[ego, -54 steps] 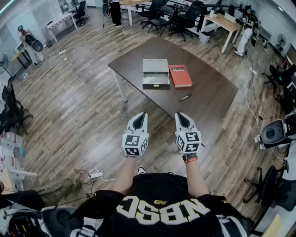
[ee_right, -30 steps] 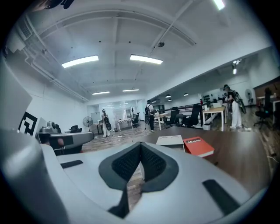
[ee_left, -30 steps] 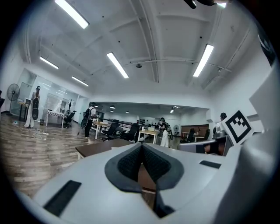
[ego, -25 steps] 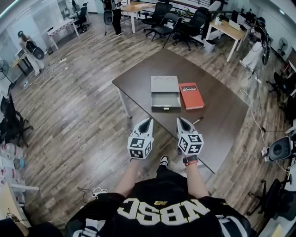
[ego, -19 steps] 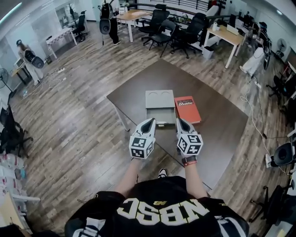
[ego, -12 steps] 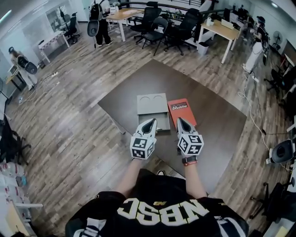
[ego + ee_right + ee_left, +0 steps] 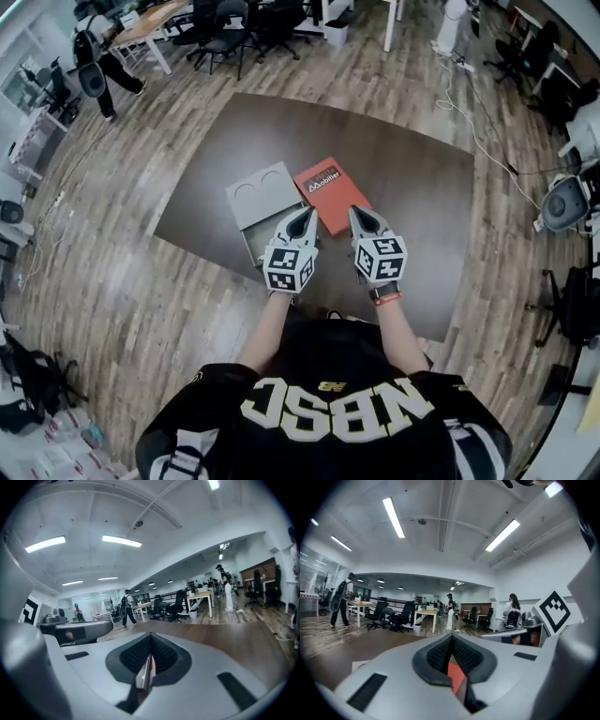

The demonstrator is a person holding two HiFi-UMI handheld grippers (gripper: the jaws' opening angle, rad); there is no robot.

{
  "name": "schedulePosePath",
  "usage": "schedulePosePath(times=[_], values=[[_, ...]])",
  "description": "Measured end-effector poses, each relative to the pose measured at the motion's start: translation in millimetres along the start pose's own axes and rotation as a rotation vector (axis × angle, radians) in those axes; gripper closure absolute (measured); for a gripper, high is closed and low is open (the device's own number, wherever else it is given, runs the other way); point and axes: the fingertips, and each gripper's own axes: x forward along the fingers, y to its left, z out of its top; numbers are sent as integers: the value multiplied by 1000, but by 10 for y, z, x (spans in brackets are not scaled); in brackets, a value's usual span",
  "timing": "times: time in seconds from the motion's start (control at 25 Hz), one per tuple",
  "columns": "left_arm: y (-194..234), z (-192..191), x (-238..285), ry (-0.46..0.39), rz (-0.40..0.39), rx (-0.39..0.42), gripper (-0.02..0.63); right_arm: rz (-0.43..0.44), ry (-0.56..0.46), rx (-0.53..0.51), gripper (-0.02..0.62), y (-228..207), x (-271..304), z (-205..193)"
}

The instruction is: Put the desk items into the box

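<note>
Counting what is showing at the desk

One dark table (image 7: 412, 169) is carrying two desk items in plain sight: one grey box (image 7: 255, 192) and one red book (image 7: 328, 183). Two grippers are showing over its near edge, the left gripper (image 7: 304, 216) and the right gripper (image 7: 357, 214). Each is bearing one marker cube, making two: the left cube (image 7: 289, 267) and the right cube (image 7: 380, 258). One person (image 7: 328, 412) is holding both. In the left gripper view three more people are standing far off: a left figure (image 7: 341, 603), a middle figure (image 7: 450, 611) and a right figure (image 7: 513, 616). The office chairs (image 7: 234, 23) are crowding together too tightly to count
</note>
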Motion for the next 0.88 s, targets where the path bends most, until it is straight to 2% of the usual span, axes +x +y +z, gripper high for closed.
schedulePosePath(times=[0.24,0.48,0.88], values=[[-315,-165,505,69,-205,22,592,-170,22,65,578,-445,-120,-151],[-581,-320,749,131,-376,28,591,-329,82,134,556,-716,-313,-438],[-921,-618,996,210,-515,32,591,-453,212,221,516,-1051,-418,-973]])
